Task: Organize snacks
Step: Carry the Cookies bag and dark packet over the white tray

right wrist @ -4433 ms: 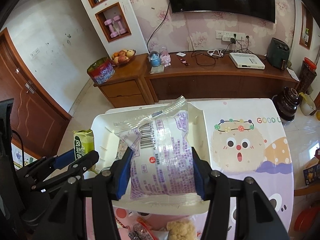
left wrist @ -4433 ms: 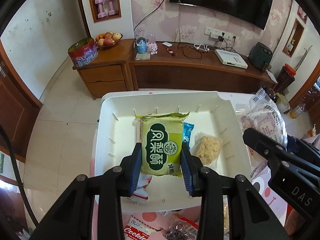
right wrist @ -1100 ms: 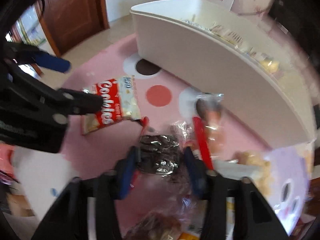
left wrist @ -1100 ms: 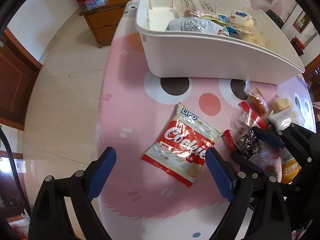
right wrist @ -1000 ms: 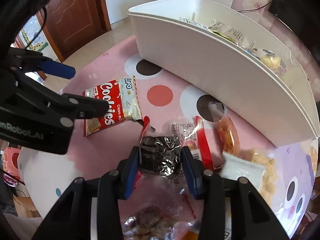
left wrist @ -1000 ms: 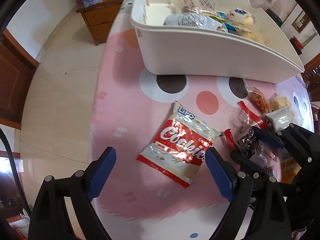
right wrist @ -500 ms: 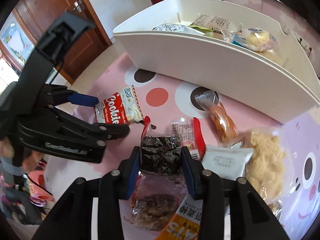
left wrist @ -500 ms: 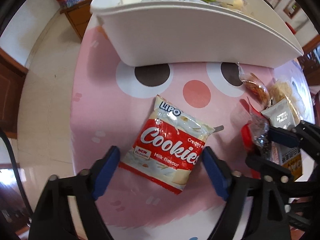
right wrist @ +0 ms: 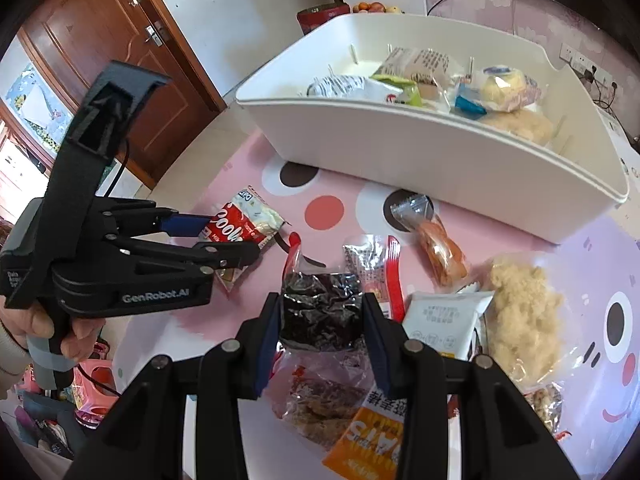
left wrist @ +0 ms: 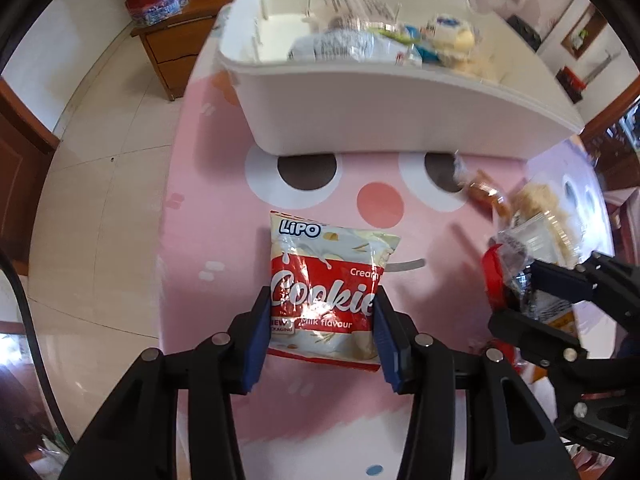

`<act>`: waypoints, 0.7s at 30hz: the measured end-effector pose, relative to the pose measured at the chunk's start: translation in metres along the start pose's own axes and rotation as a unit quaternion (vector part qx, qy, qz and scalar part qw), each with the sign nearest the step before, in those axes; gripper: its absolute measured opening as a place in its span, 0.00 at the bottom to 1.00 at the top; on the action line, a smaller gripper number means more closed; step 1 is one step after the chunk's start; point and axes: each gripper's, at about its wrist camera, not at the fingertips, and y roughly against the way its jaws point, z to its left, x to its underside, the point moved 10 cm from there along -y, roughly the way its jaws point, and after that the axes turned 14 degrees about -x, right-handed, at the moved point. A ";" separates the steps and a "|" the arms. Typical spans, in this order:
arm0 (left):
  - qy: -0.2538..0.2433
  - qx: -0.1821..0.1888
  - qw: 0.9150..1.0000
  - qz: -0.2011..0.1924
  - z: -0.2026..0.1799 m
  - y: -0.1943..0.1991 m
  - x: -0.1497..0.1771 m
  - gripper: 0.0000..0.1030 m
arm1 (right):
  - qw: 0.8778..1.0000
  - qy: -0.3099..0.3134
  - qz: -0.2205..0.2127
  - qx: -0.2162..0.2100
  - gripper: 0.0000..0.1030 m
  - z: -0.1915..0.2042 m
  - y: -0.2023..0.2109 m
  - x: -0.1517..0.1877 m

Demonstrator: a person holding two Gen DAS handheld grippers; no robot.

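The left claw [left wrist: 322,332] has just been closing and now pinches the red-and-white cookie packet [left wrist: 326,288] by its lower sides, the packet lying on the pink bench [left wrist: 208,208] just in front of the white bin [left wrist: 400,112]. The right claw [right wrist: 320,326] grips a dark crinkled snack bag [right wrist: 320,308], pads pressed to both its sides, among the loose snacks. In the bin several wrapped snacks sit already. A white sachet [right wrist: 440,320] and a pale fluffy snack [right wrist: 524,312] lie to the right.
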 end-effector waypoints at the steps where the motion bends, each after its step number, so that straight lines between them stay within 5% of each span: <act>1: 0.002 0.002 1.000 -0.006 0.001 0.007 -0.001 0.44 | 1.000 0.001 -0.003 0.000 0.39 0.002 0.003 -0.001; 11: -0.012 0.026 0.996 -0.083 0.000 0.107 -0.026 0.44 | 0.999 0.022 -0.043 0.013 0.39 0.034 0.041 -0.021; 21: -0.007 0.054 0.981 -0.186 -0.005 0.202 -0.077 0.44 | 0.992 0.055 -0.106 0.049 0.39 0.061 0.110 -0.066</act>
